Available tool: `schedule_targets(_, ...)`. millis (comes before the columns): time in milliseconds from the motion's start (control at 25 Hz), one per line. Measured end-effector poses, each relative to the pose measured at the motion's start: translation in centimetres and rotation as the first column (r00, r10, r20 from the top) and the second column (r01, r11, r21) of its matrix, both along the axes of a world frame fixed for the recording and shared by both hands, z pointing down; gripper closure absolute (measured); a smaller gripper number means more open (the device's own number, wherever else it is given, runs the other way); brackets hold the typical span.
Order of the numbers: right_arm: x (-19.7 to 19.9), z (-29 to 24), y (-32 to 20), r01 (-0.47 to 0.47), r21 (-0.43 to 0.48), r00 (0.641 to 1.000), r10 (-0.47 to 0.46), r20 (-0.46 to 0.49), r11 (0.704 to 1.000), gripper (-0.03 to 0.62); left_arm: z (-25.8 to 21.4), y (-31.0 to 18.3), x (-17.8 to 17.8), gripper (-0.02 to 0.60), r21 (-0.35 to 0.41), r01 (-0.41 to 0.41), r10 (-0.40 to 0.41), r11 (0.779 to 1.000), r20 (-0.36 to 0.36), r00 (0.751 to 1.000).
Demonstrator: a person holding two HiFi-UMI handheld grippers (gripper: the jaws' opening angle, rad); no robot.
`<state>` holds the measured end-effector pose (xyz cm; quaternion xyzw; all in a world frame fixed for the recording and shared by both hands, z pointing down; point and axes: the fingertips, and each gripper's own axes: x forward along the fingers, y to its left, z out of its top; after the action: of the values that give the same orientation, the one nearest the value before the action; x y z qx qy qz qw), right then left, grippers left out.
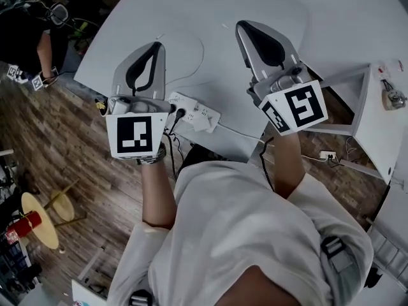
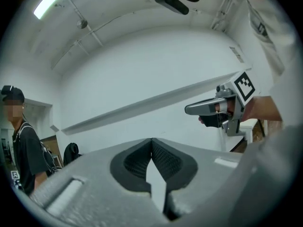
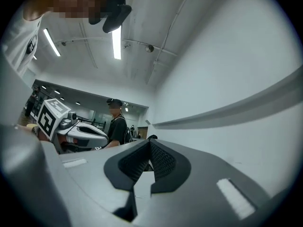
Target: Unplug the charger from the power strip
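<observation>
Evidently left tool [image 2: 151, 141], right tool [image 3: 150, 142]: ribbed dark pads [image 2: 166, 161] touching.

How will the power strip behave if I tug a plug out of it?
The power strip looks like a light, stiff plastic bar lying loose on the smooth table, so it will probably slide or lift with the pull. It sits near the table edge, so it might tip off. Its white cord looks floppy and unlikely to restrain it.

We hold the left gripper [image 1: 157, 44] and right gripper [image 1: 242, 25] above the white table [image 1: 191, 18], jaws together, nothing in them. The power strip [image 1: 194, 111] lies near the table's edge, a black cable [image 1: 172, 139] trailing from it.
</observation>
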<state>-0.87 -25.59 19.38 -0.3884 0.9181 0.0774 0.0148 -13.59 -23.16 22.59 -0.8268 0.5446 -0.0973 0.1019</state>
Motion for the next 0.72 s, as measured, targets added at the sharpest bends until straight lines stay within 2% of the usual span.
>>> schedule_targets(160,0.4,-1.9,0.6,-0.01,0.051,1.0,0.011,-0.023,0.999,0.592,-2.4,0.5,0.3,0.577,0.057,-0.004,0.005,0.998,-0.013,1.0)
schedule_targets(480,0.8,-1.8,0.7,-0.025,0.035,0.999,0.026,-0.031,0.999,0.592,-3.3,0.8,0.1,0.577,0.047,0.011,-0.01,0.999,-0.022,1.0)
schedule_targets(720,0.8,-1.5,0.9,-0.035,0.034,0.998,0.036,-0.045,0.999,0.592,-2.7,1.1,0.4,0.577,0.045,0.023,-0.024,0.999,0.034,0.999)
